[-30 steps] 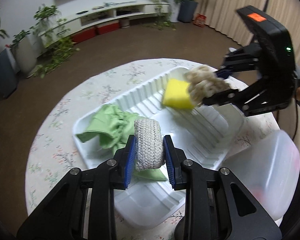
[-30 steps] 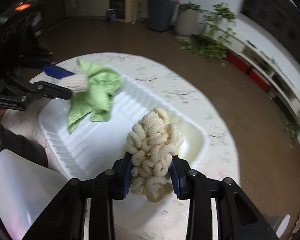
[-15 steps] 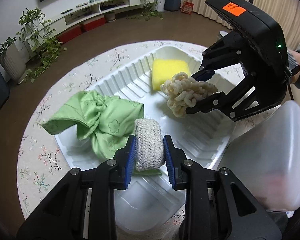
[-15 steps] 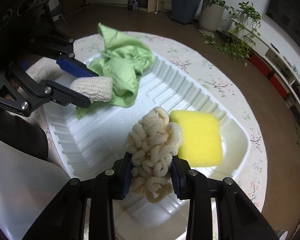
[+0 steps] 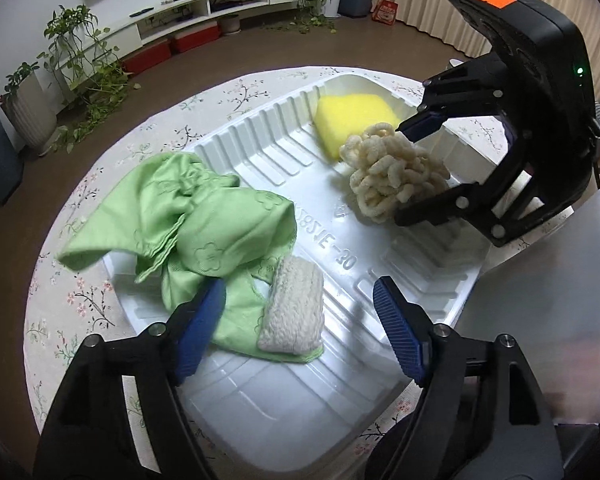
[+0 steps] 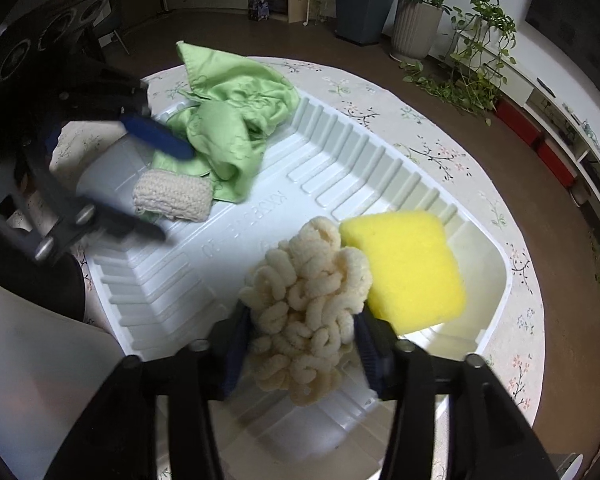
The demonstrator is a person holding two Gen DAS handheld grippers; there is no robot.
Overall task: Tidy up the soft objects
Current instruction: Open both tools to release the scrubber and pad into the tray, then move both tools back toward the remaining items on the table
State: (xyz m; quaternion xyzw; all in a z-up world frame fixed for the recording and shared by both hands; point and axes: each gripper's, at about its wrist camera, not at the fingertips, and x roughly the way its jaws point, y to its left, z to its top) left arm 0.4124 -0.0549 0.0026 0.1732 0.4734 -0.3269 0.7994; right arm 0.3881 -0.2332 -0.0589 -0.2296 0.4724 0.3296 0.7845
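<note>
The left tool [image 5: 300, 316] stands spread wide, its blue pads either side of — and clear of — the white knitted rectangular pad [image 5: 293, 312], which lies on the crumpled green cloth [image 5: 204, 232] in the ribbed white plastic tray [image 5: 260, 148] just ahead of it. The right tool [image 6: 300, 350] is clamped on the cream looped-yarn bundle [image 6: 308, 304], low over the tray floor. The square yellow sponge [image 6: 408, 268] lies just right of that tool, touching the bundle. The tray rests on a round floral-clothed bench [image 5: 80, 308].
</note>
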